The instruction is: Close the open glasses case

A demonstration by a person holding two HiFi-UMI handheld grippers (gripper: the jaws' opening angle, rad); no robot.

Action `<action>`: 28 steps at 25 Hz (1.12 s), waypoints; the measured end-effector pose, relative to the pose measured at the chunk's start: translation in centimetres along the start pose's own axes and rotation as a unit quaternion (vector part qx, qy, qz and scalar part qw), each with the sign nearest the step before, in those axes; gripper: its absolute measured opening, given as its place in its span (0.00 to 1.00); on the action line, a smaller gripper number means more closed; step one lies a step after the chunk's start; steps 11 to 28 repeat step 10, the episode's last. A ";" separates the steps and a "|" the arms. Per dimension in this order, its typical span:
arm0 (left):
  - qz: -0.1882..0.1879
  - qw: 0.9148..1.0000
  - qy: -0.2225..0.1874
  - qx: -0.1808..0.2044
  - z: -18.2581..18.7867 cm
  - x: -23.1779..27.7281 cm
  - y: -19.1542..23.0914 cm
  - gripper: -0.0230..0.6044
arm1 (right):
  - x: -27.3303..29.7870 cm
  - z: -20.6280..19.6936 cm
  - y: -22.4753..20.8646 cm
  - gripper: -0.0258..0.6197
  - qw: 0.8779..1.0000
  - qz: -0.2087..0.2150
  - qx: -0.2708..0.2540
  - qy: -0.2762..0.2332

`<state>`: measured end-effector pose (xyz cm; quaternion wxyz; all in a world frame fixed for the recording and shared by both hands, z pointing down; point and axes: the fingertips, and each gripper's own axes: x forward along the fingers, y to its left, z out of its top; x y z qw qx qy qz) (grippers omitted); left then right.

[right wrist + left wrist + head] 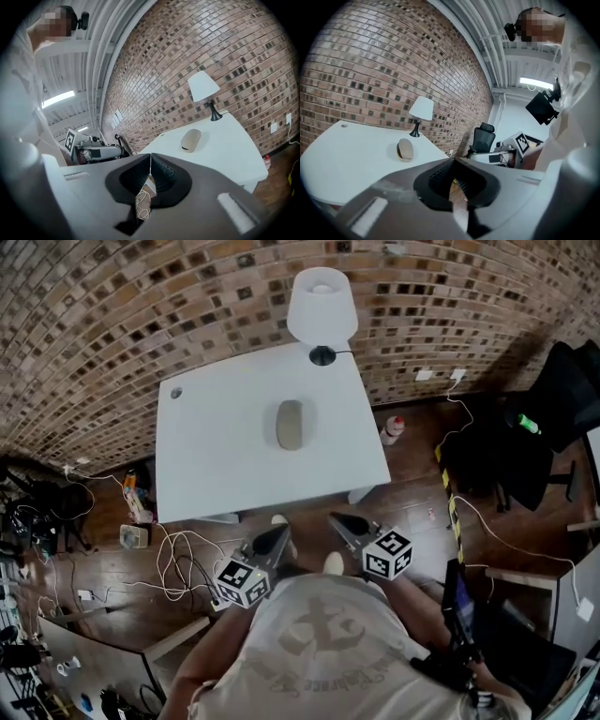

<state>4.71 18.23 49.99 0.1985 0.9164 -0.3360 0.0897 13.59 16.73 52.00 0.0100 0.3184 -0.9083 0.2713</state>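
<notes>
Glasses case, lid down, contents hidden, on white table, lamp behind

This is a workroom fitted out as an office or small lab. A bare red-brown brick wall stands behind a plain white rectangular tabletop. At the tabletop's 12 o'clock edge is a white-shaded lamp on a round black foot. Loose white cables trail over the dark wooden plank floor at the tabletop's 7 o'clock. A black swivel office chair stands at 3 o'clock. In the left gripper view, a bright strip light hangs under a grey ribbed ceiling.
</notes>
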 end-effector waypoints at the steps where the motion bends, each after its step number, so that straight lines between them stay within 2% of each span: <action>1: 0.000 1.000 0.000 -0.001 -0.2 -0.1 -0.2 0.04 | 0.0 -0.1 0.3 0.05 1.000 0.003 -0.002 0.000; 10: -0.007 1.000 -0.004 -0.015 -1.4 -0.4 -1.6 0.04 | -1.2 -1.6 1.3 0.05 1.000 0.005 -0.001 0.004; 28: -0.007 1.000 -0.004 -0.015 -1.4 -0.4 -1.6 0.04 | -1.2 -1.6 1.3 0.05 1.000 0.005 -0.001 0.004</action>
